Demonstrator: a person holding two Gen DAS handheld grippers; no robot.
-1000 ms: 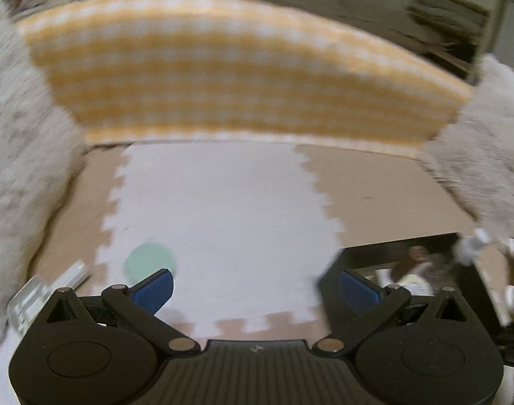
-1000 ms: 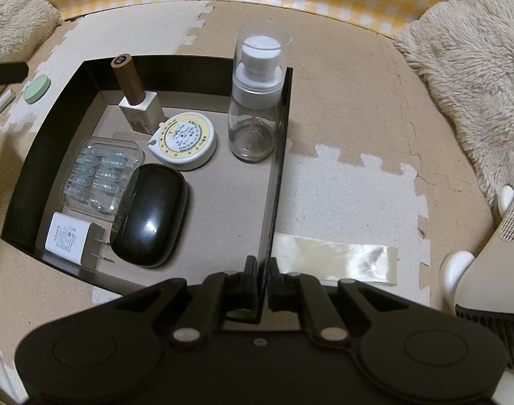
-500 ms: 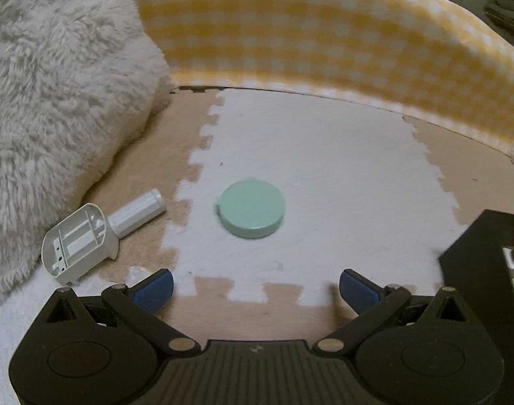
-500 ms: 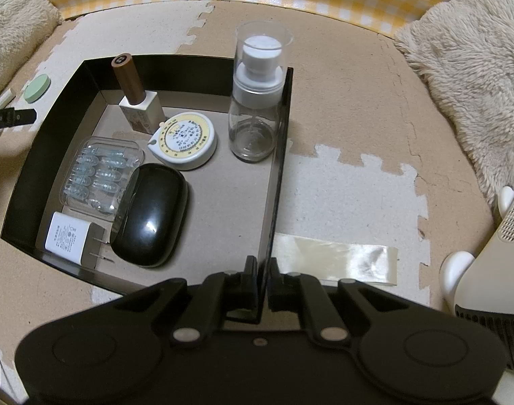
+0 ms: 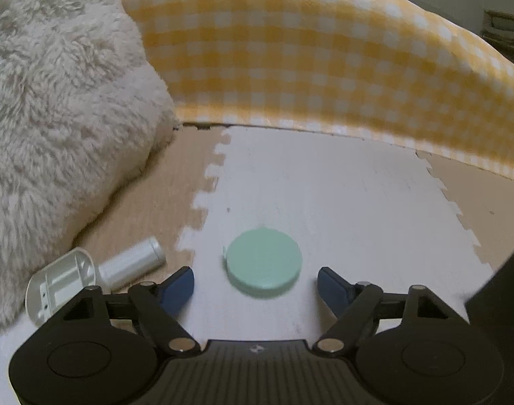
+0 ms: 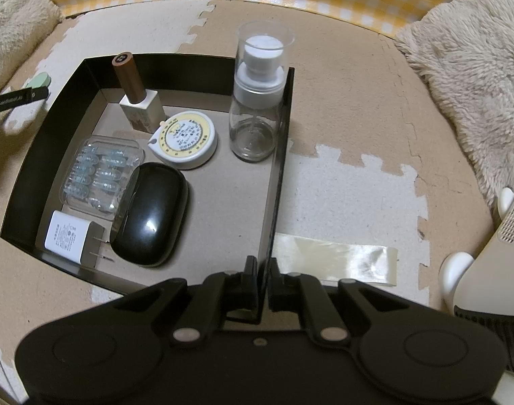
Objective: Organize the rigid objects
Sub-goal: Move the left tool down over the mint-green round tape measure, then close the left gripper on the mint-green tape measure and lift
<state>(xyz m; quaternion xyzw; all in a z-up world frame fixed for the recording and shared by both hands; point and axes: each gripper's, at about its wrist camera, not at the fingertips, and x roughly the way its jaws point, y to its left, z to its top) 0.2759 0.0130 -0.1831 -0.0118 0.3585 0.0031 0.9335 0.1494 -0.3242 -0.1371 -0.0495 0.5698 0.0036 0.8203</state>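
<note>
Left tool [image 5: 255, 281]: jaws spread and just been closing in, blue pads either side of the green disc [image 5: 264, 258], not touching it. Disc lies flat on the white floor mat [image 5: 341, 202]. A white plastic part [image 5: 88, 273] lies left of it, beside the fluffy cushion [image 5: 54, 118].

Right tool [image 6: 263, 287]: jaws pressed together, pinching the right wall of the black tray [image 6: 279, 168]. In the tray: spray bottle [image 6: 257, 101] far right, tape measure [image 6: 186, 140], polish bottle [image 6: 137, 96], black case [image 6: 152, 214], charger [image 6: 69, 236], clear capsule pack [image 6: 100, 175].
</note>
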